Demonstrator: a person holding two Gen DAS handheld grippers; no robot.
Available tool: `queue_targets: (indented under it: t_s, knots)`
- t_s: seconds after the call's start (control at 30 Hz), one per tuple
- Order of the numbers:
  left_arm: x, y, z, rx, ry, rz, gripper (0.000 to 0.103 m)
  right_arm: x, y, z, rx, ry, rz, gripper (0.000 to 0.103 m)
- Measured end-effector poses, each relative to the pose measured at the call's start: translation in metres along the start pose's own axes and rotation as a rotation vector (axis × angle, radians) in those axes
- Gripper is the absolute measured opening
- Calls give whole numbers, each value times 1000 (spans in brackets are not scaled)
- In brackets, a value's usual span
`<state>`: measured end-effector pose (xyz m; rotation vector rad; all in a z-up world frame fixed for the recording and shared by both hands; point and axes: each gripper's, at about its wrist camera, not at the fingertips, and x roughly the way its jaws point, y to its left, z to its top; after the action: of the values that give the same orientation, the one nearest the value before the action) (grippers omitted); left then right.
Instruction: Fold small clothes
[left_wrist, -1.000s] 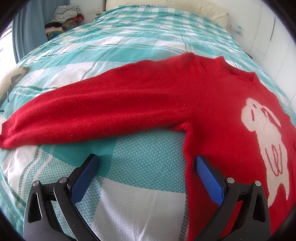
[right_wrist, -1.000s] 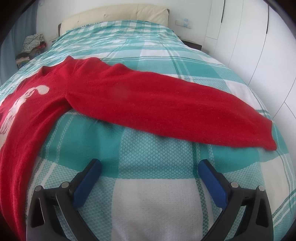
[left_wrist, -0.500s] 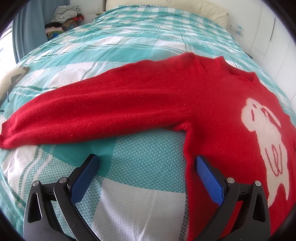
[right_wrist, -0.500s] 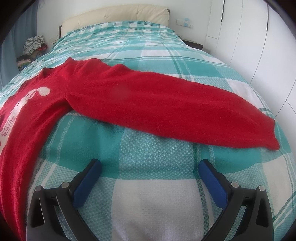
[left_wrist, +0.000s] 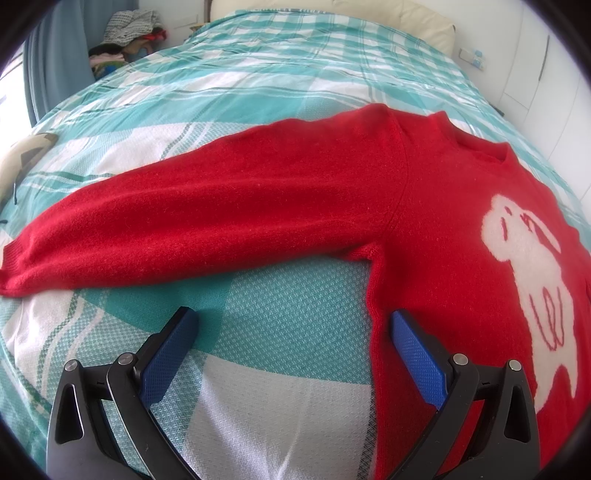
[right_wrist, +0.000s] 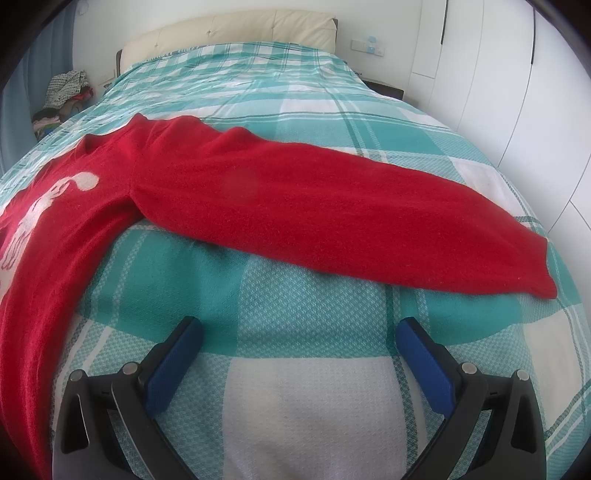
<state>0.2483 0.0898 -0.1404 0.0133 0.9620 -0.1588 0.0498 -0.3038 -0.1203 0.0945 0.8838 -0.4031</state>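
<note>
Red sweater (left_wrist: 369, 206) is lying flat across frame middle on checked bedspread (left_wrist: 295, 314), sleeves spreading out. Left gripper (left_wrist: 291, 332) and right gripper (right_wrist: 299, 339) are hovering at bottom, both released, gripping nothing.

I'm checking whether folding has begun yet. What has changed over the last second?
Very little. In the right wrist view the right gripper has eased back slightly, so the right sleeve sits a touch higher in frame. Nothing was grasped or released. The left gripper stayed put, both stay open and empty, and the sweater lies flat on the bed as before, sleeves spread.
</note>
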Motion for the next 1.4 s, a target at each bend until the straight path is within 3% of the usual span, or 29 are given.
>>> queue_targets:
  t_s: [1.4]
  knots:
    - [0,-1,0,-2,-5,1,103,-2,-4,-4,27,-14,34,103]
